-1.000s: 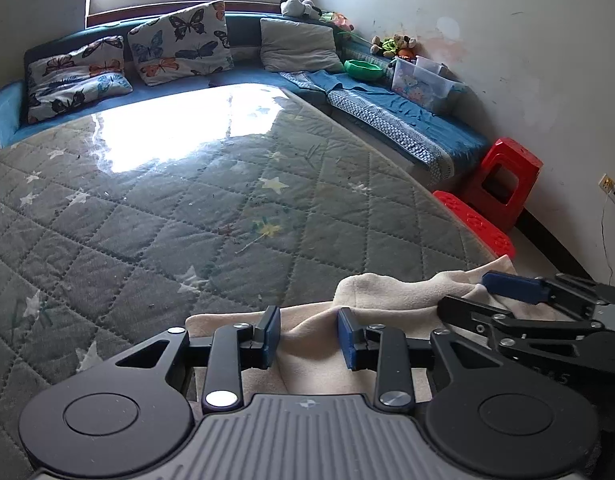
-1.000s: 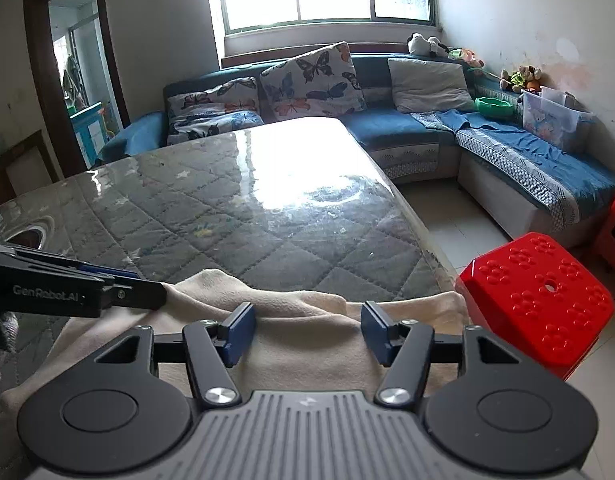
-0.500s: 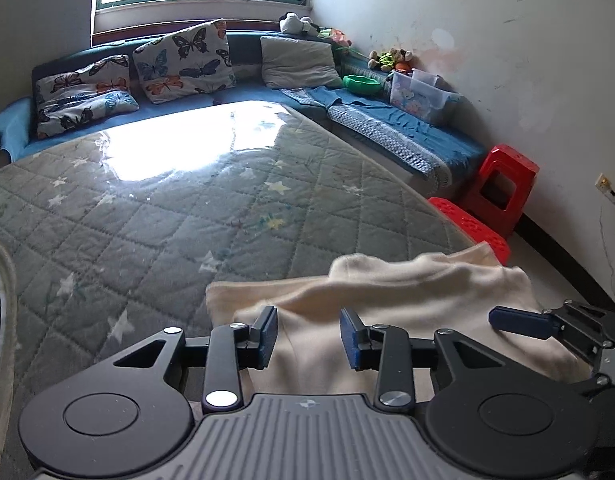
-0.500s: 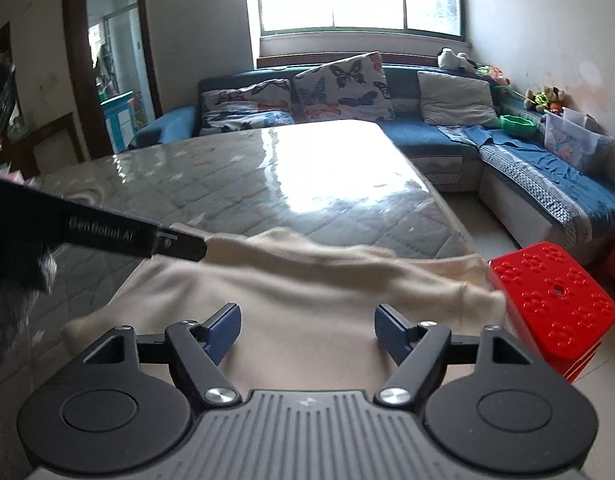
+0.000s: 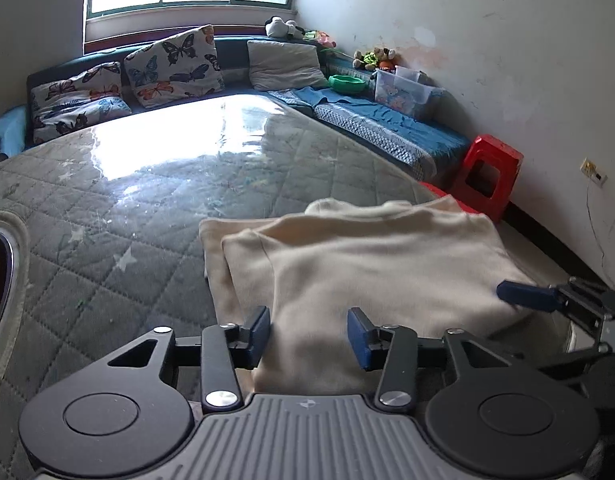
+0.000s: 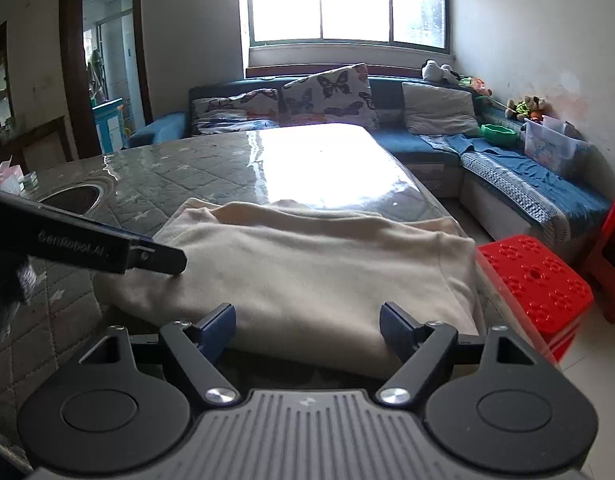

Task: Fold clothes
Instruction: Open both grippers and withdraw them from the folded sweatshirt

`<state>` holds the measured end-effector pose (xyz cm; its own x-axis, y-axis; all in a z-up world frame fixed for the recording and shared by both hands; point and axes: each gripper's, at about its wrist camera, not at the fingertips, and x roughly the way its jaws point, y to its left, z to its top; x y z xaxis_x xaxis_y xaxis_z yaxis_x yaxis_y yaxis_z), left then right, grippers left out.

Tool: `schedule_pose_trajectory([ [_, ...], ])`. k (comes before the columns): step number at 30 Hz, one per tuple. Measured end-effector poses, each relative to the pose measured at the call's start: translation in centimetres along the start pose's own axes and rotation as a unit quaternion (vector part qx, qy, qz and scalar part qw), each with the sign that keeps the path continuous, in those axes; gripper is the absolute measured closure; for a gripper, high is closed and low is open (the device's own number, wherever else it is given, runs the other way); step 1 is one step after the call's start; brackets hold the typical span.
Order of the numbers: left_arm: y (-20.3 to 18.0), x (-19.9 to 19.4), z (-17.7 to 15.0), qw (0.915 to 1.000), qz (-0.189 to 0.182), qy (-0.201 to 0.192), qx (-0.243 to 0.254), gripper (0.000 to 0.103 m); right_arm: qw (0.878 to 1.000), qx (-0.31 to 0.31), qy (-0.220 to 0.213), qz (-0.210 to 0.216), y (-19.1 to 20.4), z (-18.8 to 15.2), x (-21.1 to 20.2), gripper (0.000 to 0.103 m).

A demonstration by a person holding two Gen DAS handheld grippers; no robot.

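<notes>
We see the folded cream garment (image 5: pixel 371 264) lying on the counter (image 5: pixel 147 216) just ahead of our left tool (image 5: pixel 309 334) and right tool (image 6: pixel 307 328), both opening, gripping nothing.

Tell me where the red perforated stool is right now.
In the right wrist view, the red perforated stool stands on the floor at the right, just off the table's corner, beside the cream garment's right edge.

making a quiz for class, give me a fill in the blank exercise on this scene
1. The folded garment is ____ in colour.
2. The garment lies on a quilted table cover printed with ____.
3. The stool beside the table is ____.
4. The sofa cushions are printed with ____.

Missing words: cream; stars; red; butterflies
</notes>
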<state>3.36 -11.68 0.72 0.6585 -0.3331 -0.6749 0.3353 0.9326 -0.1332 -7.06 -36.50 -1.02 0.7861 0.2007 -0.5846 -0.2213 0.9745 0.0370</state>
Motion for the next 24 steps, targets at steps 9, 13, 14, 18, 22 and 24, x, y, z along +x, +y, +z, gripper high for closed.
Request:
schedule_pose_trajectory([
  [9,0.7,-0.3,-0.9,0.9999,0.002,0.0,-0.015,0.051,0.999,0.029,-0.011,-0.038,-1.1,0.3,-0.6,0.022],
  [13,0.8,-0.4,-1.0,0.9998,0.0,0.001,-0.022,0.05,0.999,0.029,-0.001,-0.037,-1.6,-0.4,-0.1,0.022],
  [14,0.8,-0.4,-1.0,0.9997,0.0,0.001,-0.023,0.05,0.999,0.029,-0.006,-0.036,-1.6,-0.3,-0.4,0.022],
  [18,0.9,-0.6,-1.1,0.9996,0.0,0.0,-0.027,0.049,0.999,0.028,-0.017,-0.027,-1.2,-0.2,-1.1,0.011],
  [22,0.9,-1.1,-1.2,0.9996,0.001,0.0,-0.029,0.045,0.999,0.026,-0.017,-0.032,-0.9,-0.4,-1.2,0.004],
  [24,0.9,-1.4,-1.3,0.9996,0.005,-0.001,-0.028,0.04,0.999,0.023,-0.018,-0.039,-0.7,-0.5,-1.4,0.0],
])
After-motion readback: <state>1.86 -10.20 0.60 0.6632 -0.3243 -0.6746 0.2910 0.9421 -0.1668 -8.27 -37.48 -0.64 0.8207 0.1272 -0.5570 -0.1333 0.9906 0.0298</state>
